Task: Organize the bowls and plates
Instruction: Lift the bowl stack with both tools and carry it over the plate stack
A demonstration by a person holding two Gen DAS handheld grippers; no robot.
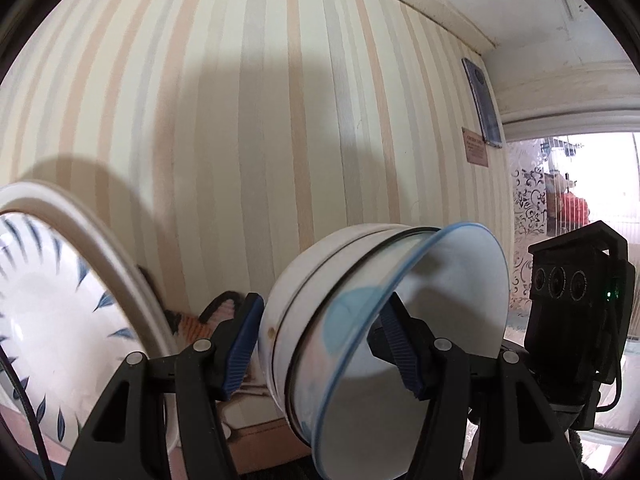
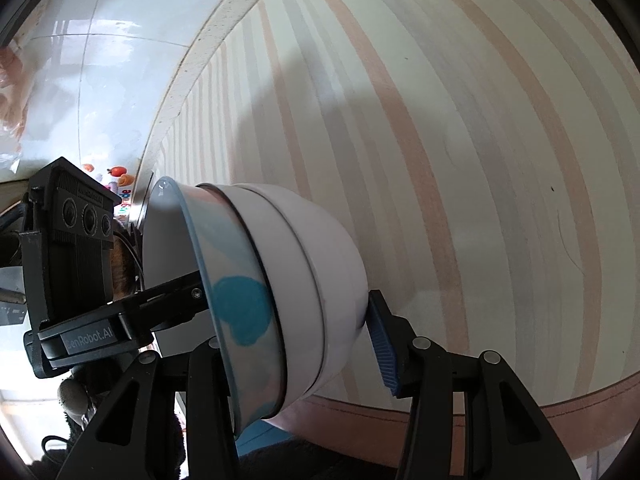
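A nested stack of bowls point(image 1: 360, 320) is held tilted on its side in the air: white outer bowls and an inner blue-rimmed bowl with blue patches. My left gripper point(image 1: 320, 344) is shut on the stack, one finger under the white base, the other inside the blue-rimmed bowl. The same stack point(image 2: 288, 300) fills the right wrist view, where my right gripper point(image 2: 296, 344) is also shut on it, with its right pad point(image 2: 382, 348) against the white base. A plate with blue leaf marks point(image 1: 60, 300) stands at the left.
A striped wall point(image 1: 260, 120) is close in front. A window with patterned glass point(image 1: 568, 208) is at the right. The other gripper's black camera block point(image 1: 576, 304) is close beside the stack, and shows too in the right wrist view point(image 2: 68, 248).
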